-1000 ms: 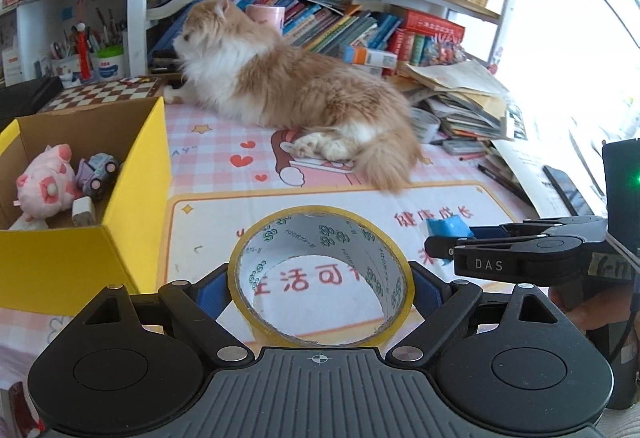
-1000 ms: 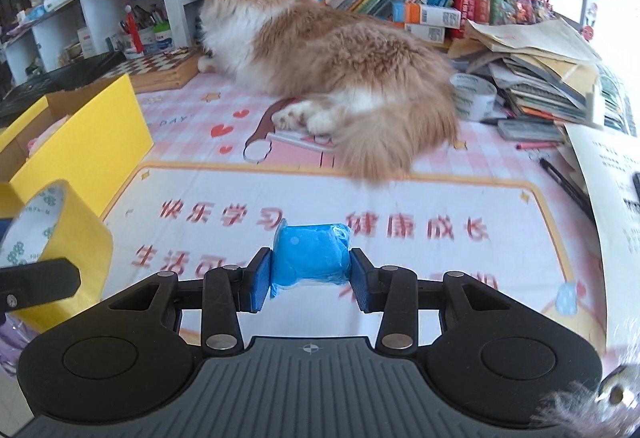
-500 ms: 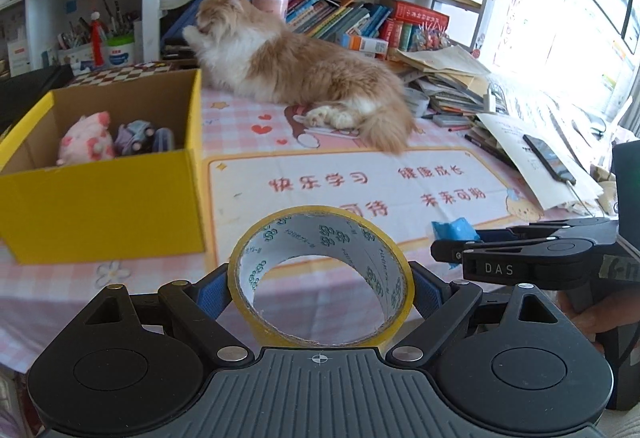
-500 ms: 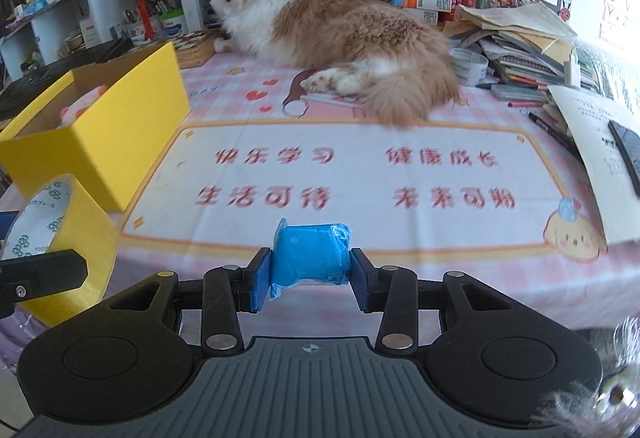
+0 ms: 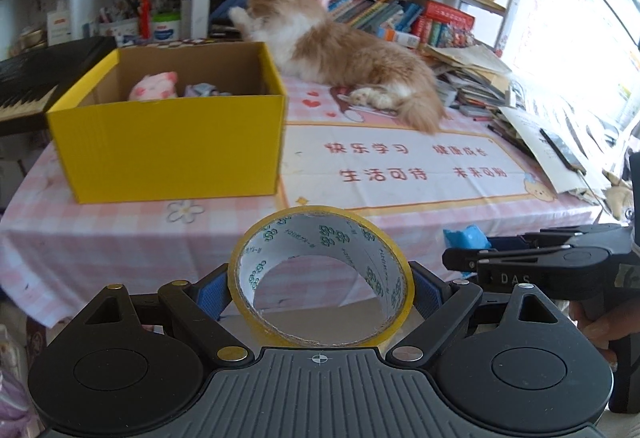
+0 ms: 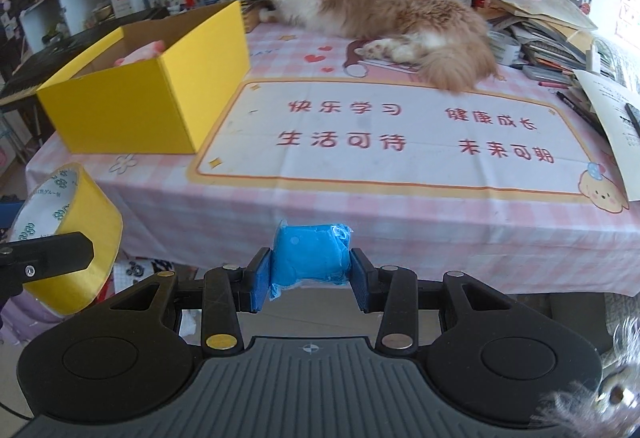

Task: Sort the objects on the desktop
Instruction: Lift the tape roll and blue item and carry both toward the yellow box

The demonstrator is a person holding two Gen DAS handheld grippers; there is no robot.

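My left gripper (image 5: 319, 288) is shut on a roll of yellow tape (image 5: 320, 238), its blue pads pressing both sides. In the right wrist view that tape roll (image 6: 68, 234) shows at the left edge. My right gripper (image 6: 310, 274) is shut on a small blue wrapped packet (image 6: 310, 258); the packet (image 5: 466, 238) also peeks out at the right of the left wrist view. Both grippers hang in front of the table's near edge, off the pink checked cloth (image 6: 360, 222). A yellow cardboard box (image 5: 168, 146) stands on the left of the table with a pink plush toy (image 5: 154, 88) inside.
An orange and white cat (image 6: 380, 6) lies across the back of the table. Stacked papers, books and pens (image 6: 560, 34) crowd the right side. Shelves with books (image 5: 380, 10) rise behind. A keyboard instrument (image 5: 28, 86) sits left of the box.
Both grippers have drawn back from over the table mat to beyond its near edge, each keeping its object. The box and cat now look farther away.
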